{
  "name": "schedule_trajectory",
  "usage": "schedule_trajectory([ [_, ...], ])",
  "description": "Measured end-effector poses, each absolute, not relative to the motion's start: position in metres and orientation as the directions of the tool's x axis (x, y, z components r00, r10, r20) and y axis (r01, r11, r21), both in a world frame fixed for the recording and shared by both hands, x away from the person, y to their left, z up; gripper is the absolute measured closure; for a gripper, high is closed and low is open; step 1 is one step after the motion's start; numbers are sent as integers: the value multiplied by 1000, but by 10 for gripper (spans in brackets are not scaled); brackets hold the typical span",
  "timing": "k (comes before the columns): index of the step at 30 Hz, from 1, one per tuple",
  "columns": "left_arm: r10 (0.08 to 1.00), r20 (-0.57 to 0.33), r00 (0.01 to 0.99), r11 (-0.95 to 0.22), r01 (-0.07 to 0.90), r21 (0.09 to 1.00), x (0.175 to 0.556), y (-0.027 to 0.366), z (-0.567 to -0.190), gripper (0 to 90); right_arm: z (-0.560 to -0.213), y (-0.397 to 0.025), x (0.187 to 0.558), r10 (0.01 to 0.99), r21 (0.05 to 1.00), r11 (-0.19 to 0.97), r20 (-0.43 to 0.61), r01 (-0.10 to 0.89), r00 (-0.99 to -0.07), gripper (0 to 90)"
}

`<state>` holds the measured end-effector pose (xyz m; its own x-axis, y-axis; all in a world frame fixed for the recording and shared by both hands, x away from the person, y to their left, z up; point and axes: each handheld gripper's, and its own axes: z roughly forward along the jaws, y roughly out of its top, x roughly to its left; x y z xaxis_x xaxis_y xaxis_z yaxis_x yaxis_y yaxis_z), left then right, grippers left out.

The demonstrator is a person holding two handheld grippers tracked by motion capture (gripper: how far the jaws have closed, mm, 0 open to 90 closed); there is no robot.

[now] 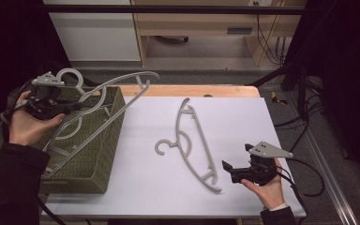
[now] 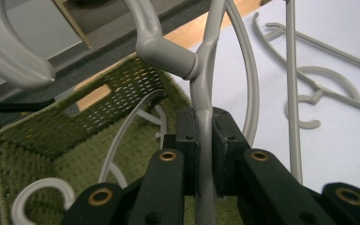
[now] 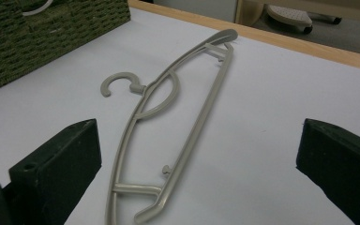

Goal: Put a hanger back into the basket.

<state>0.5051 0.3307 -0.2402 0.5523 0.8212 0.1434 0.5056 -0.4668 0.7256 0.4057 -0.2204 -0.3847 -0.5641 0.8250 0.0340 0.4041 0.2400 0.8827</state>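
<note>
hangers: 1 held (image 2: 205,117), 1 on table (image 1: 192,143), 1+ in basket (image 1: 104,136) | L gripper (image 1: 72,107) fingers clamp hanger | R gripper (image 1: 234,159) fingers wide apart

Even, soft light falls from above on the white tabletop (image 1: 243,122), which reads bright without glare, while the left and right margins of the high view sink into near black. Shadows are faint. In both gripper views the nearest parts blur, softly out of focus.

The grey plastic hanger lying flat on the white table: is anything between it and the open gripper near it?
Nothing visible: the right gripper faces the grey plastic hanger across bare white table, jaws wide apart.
</note>
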Motion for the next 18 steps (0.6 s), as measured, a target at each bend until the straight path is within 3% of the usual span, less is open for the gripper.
schedule_trajectory([
  [18, 847, 163, 505, -450, 520, 726, 512, 381, -255, 828, -386, -221, 407, 826, 879, 248, 28, 408, -563, 12],
])
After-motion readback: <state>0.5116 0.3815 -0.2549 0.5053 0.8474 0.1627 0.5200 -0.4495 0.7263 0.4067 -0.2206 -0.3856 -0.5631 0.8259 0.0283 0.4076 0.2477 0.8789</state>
